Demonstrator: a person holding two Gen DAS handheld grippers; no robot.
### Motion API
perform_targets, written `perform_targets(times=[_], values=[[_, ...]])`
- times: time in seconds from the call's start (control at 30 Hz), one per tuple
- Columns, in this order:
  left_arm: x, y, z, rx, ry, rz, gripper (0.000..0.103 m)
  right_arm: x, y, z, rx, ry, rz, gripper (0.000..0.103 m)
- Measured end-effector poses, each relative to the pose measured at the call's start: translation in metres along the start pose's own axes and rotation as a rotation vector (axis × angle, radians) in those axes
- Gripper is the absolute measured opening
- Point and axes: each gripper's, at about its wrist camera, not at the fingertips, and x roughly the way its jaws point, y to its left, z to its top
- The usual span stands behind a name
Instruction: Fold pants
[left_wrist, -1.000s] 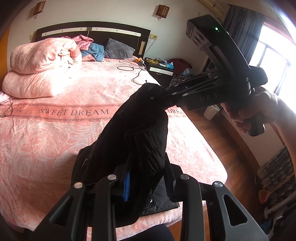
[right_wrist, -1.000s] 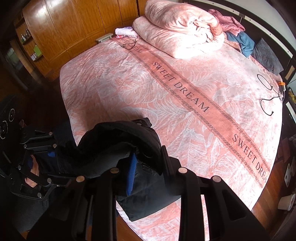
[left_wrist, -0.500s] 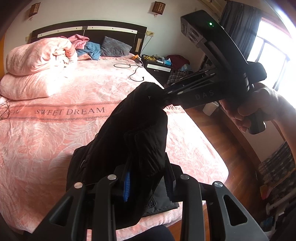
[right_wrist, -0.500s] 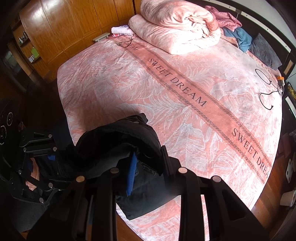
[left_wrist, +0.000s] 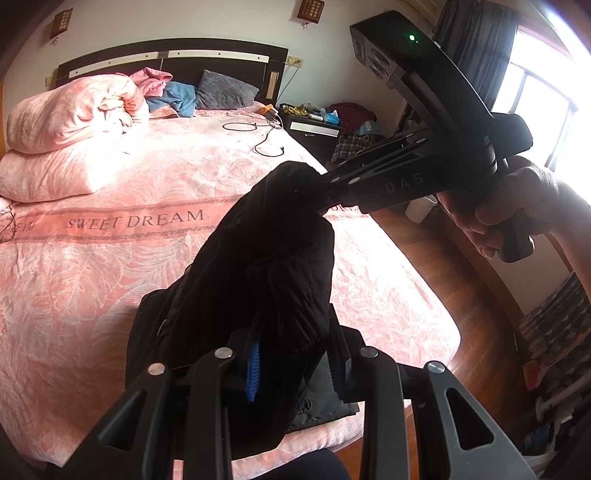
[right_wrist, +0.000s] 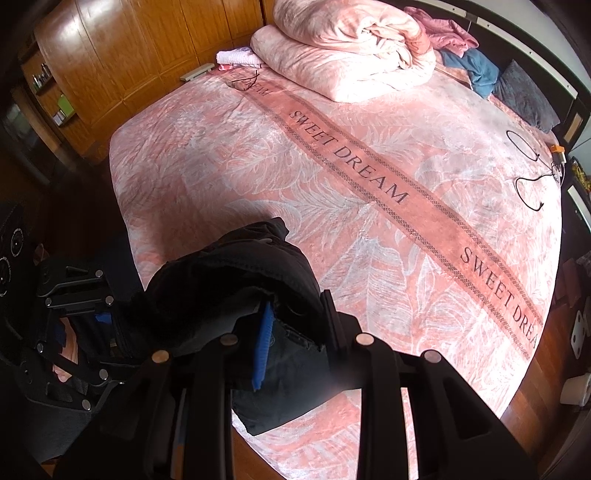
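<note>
Clamping black pants (left_wrist: 258, 266), both grippers' jaws hover over bedspread (right_wrist: 369, 177) lettered "SWEET DREAM".

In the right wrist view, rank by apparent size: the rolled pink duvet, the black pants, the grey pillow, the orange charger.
1. rolled pink duvet and black pants: look alike; the pants sit nearest the camera, so unsure.
2. grey pillow.
3. orange charger.
</note>
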Motion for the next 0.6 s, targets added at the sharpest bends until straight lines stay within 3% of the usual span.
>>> perform_targets(times=[0.6], values=[[0.023, -0.012, -0.004, 0.033, 0.035, 0.018, 0.029, 0.015, -0.015, -0.016, 0.025, 0.008, 0.007, 0.025]])
